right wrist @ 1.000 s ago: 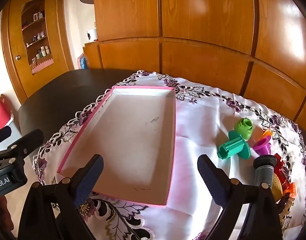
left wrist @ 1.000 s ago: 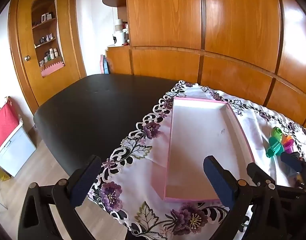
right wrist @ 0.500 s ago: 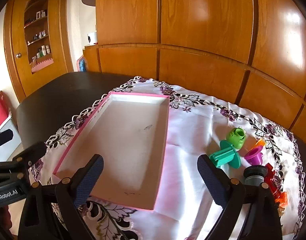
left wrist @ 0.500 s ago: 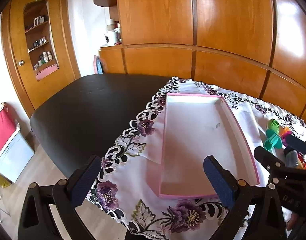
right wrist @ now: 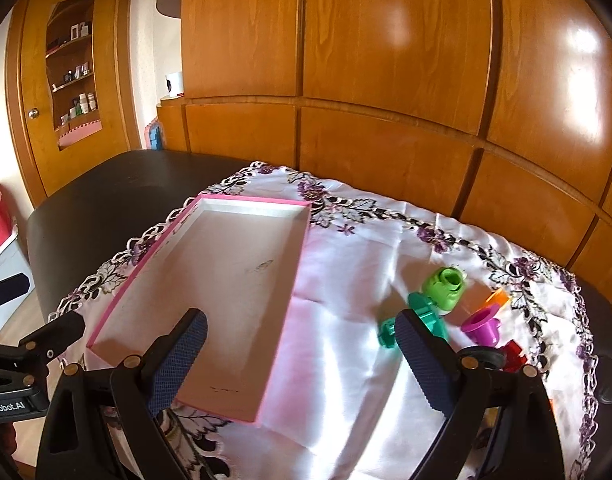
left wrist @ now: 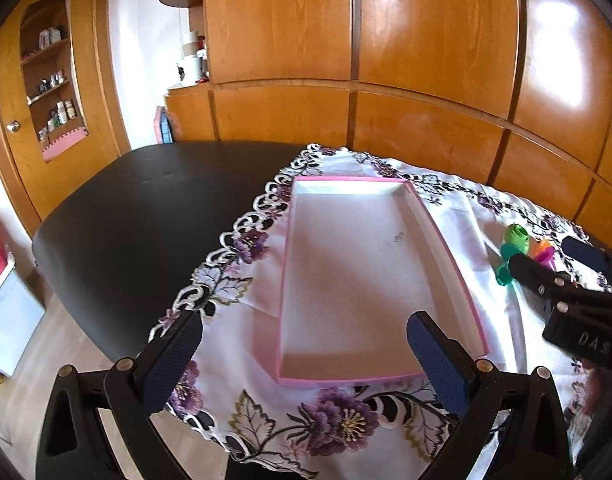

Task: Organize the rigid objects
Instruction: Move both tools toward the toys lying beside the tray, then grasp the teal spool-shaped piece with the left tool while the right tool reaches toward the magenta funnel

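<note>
A shallow pink-rimmed box [left wrist: 445,240] [right wrist: 162,256] lies with nothing in it on a white cloth with purple flowers. Right of it sits a cluster of small plastic pieces: a light green one [right wrist: 445,287] [left wrist: 517,237], a teal flanged one [right wrist: 419,316], a magenta cup [right wrist: 483,325], an orange piece [right wrist: 497,298] and a red one [right wrist: 513,355]. My left gripper [left wrist: 306,360] hangs open over the box's near end. My right gripper [right wrist: 302,356] is open above the cloth, between the box and the pieces, holding nothing.
The cloth [right wrist: 365,240] covers the right part of a black table [left wrist: 138,216]. Wooden cabinet panels [right wrist: 385,80] stand close behind the table. A door with shelves [left wrist: 50,92] is at the far left. Floor and a white box [left wrist: 10,320] lie beyond the table's left edge.
Both grippers have drawn back and risen, so the box and pieces look smaller and farther. The right gripper now shows farther right in the left wrist view. Both stay open.
</note>
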Action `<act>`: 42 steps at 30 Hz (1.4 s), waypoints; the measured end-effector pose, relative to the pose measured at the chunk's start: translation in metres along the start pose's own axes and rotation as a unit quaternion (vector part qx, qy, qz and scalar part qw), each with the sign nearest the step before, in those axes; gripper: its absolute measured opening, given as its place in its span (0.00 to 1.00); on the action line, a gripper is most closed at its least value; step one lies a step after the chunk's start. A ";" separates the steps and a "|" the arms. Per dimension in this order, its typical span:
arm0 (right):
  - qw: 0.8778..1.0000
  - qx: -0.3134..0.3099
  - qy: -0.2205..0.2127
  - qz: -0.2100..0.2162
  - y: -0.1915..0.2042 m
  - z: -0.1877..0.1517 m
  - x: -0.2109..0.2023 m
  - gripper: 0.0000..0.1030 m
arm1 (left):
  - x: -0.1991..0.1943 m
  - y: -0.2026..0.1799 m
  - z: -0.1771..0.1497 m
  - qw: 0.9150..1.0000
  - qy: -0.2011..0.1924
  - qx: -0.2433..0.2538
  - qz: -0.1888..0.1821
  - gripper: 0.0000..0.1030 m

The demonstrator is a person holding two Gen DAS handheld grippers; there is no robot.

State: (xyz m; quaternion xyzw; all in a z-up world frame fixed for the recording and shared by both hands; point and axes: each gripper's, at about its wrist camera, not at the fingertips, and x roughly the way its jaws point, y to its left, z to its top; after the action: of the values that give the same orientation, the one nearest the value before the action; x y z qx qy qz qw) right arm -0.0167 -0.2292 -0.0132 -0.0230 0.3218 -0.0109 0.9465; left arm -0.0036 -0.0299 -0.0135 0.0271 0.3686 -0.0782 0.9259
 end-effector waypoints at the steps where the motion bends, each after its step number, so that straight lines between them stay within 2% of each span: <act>1: 1.000 0.001 -0.001 -0.001 -0.003 0.001 -0.001 0.94 | 0.001 0.000 0.000 1.000 0.003 -0.001 -0.004 1.00; 11: 0.999 0.028 -0.011 -0.041 -0.058 0.008 -0.010 0.94 | 0.003 -0.022 -0.006 0.999 0.005 0.049 -0.013 1.00; 17: 0.996 0.046 -0.019 -0.078 -0.105 0.012 -0.017 0.94 | 0.005 -0.033 -0.005 0.997 0.005 0.067 -0.027 1.00; 23: 0.987 0.100 -0.028 -0.123 -0.170 0.003 -0.020 0.94 | 0.009 -0.049 -0.004 0.995 0.014 0.092 -0.043 1.00; 27: 0.978 0.143 -0.032 -0.149 -0.211 -0.015 -0.016 0.94 | 0.013 -0.062 -0.004 0.992 0.023 0.109 -0.057 1.00; 30: 0.968 0.198 -0.026 -0.153 -0.241 -0.035 -0.011 0.94 | 0.018 -0.071 -0.002 0.990 0.031 0.118 -0.070 1.00; 32: 0.960 0.245 -0.005 -0.137 -0.259 -0.043 -0.004 0.94 | 0.021 -0.078 -0.001 0.989 0.029 0.124 -0.074 1.00; 34: 0.954 0.275 -0.011 -0.121 -0.270 -0.046 -0.006 0.94 | 0.023 -0.087 0.003 0.987 0.024 0.131 -0.087 1.00; 40: 0.950 0.293 -0.012 -0.110 -0.272 -0.050 -0.011 0.94 | 0.031 -0.117 0.018 0.979 0.016 0.151 -0.134 1.00; 42: 0.951 0.288 -0.012 -0.112 -0.270 -0.049 -0.011 0.94 | 0.039 -0.130 0.021 0.975 0.035 0.168 -0.140 1.00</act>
State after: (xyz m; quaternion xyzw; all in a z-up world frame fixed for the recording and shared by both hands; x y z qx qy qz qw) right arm -0.0565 -0.5007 -0.0317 0.2146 0.2894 -0.2084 0.9093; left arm 0.0173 -0.1651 -0.0239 0.1328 0.3828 -0.2670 0.8744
